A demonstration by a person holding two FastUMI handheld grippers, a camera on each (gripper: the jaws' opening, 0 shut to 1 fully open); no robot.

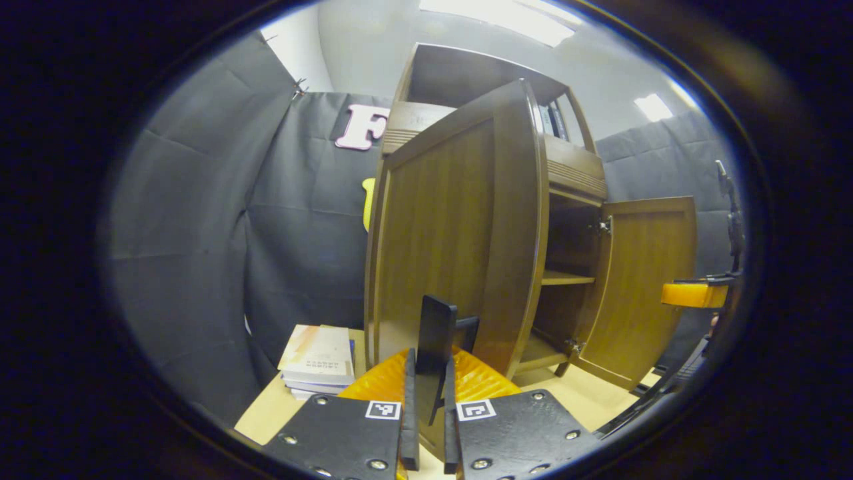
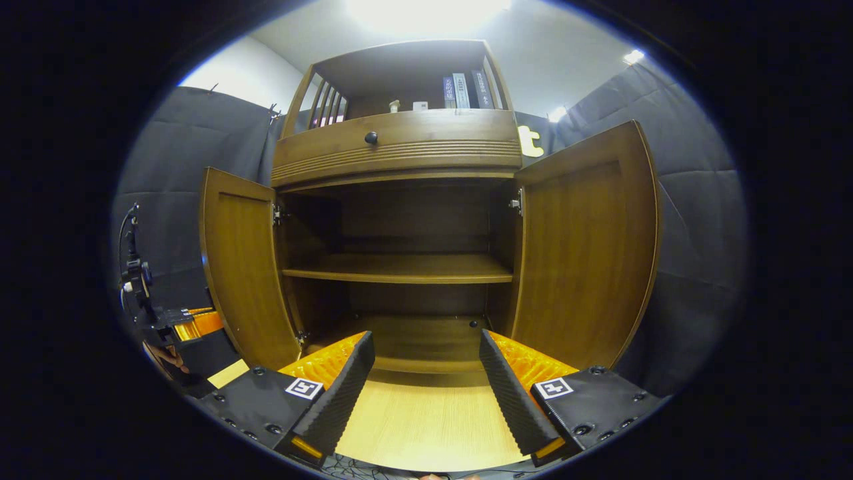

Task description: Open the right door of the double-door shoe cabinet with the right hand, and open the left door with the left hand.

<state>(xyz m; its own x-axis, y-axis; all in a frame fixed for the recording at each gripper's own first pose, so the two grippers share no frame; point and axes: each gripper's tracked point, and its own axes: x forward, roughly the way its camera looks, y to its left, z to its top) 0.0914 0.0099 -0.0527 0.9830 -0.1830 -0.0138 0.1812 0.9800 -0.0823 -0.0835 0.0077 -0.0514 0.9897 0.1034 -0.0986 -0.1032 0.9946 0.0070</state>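
Bright ceiling lights point(image 2: 426, 10) glare overhead; fisheye bends edges; cabinet interior point(image 2: 413, 220) shadowed.

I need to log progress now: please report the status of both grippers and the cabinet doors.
Left gripper shut on left door handle. Right gripper open, holding nothing. Left door and right door both open. Nothing in the way.

No text is legible. The top book point(image 1: 318, 359) in the stack left of the left tongs point(image 1: 430, 427) bears print too small to read, and the spines of the shelf books point(image 2: 461, 91) above the right tongs point(image 2: 423, 393) look blurred.
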